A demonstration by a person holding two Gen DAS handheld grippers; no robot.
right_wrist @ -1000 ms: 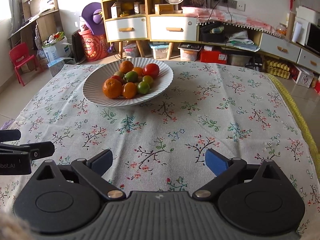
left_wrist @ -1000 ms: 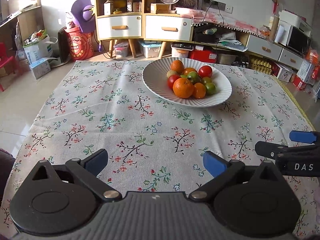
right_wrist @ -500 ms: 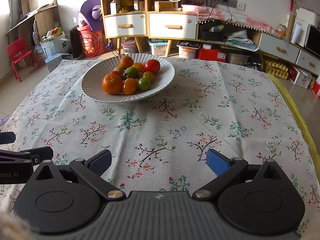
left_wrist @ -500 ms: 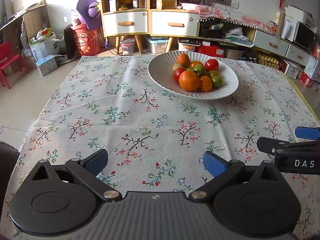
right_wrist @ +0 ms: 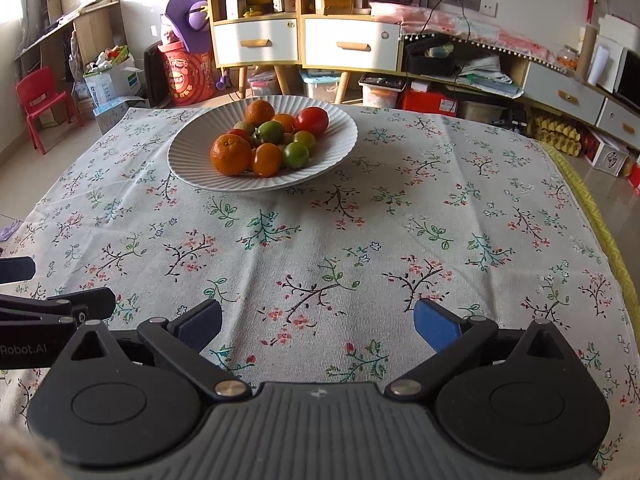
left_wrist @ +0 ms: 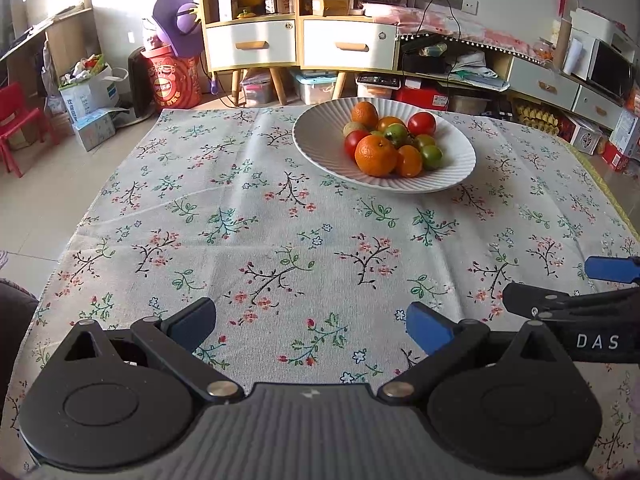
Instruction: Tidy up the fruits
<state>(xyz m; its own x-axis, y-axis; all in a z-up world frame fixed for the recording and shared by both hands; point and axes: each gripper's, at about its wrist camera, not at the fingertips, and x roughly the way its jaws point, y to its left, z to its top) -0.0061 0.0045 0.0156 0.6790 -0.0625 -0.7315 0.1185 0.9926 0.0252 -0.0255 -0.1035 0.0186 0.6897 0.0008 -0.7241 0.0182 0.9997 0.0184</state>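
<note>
Left wrist view shows the left gripper (left_wrist: 310, 322) low over the near part of a table covered with a floral tablecloth (left_wrist: 256, 216). Its jaws stand wide apart and hold nothing; only cloth is between the blue pads. Further back, a little right of the middle, stands a white ribbed bowl (left_wrist: 320, 144) with the fruits in a small heap. At the front is a big orange mandarin (left_wrist: 375, 155), just beside it a smaller orange fruit (left_wrist: 409, 161) and a green tomato (left_wrist: 432, 154). Behind them are a red tomato (left_wrist: 421, 123) and another mandarin (left_wrist: 364, 113) at the far side. At the right edge the right gripper (left_wrist: 560, 288) comes in (only part of its fingers is seen here).

In the right wrist view the same bowl (right_wrist: 192, 152) is left of the middle, well apart from the right gripper (right_wrist: 318, 322), whose jaws are also wide open and empty. Here the fruits look glossy and whole, the skin of the big mandarin (right_wrist: 231, 154) finely dimpled, and the red tomato (right_wrist: 312, 120) is smooth. A white drawer cabinet (right_wrist: 304, 44) stands behind the table.
</note>
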